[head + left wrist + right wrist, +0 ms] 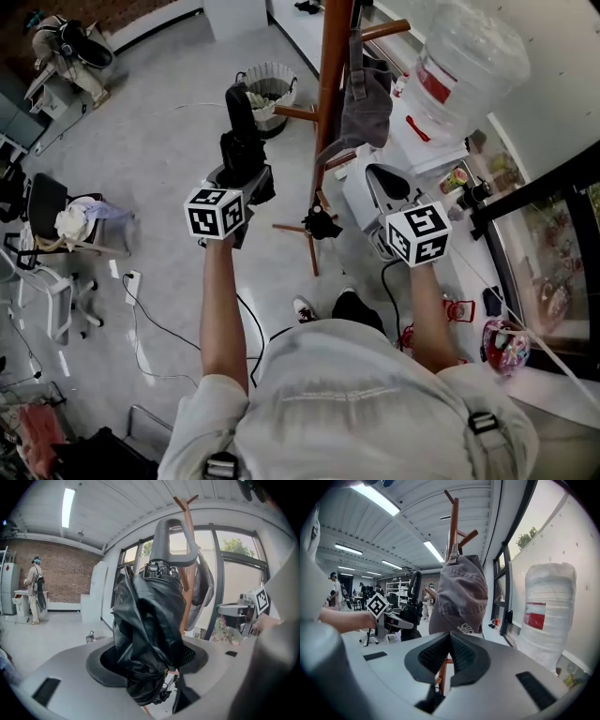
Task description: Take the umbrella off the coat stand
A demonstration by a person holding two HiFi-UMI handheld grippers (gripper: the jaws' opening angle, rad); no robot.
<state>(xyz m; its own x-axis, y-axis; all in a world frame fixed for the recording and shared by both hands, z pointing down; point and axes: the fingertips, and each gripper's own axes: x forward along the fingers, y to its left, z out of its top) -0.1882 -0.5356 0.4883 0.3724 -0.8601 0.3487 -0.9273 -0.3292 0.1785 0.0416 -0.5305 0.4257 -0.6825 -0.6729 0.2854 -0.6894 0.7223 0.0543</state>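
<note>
Stand (330,84): top cut off by the head view's upper edge. Umbrella (147,634): covers the left fingers' (65,667) inner faces and most of the stand behind it. Cap (459,597): print partly hidden behind the right fingers (511,667).

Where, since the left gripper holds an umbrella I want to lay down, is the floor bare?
Bare: the grey floor between the wastebasket, the chair and the umbrella. Crowded: right of the coat stand, with the water bottle and a cluttered ledge. A cable and power strip lie below the chair.

Coat stand (333,56) and cap (367,98) ahead; open floor (159,150) leftward
</note>
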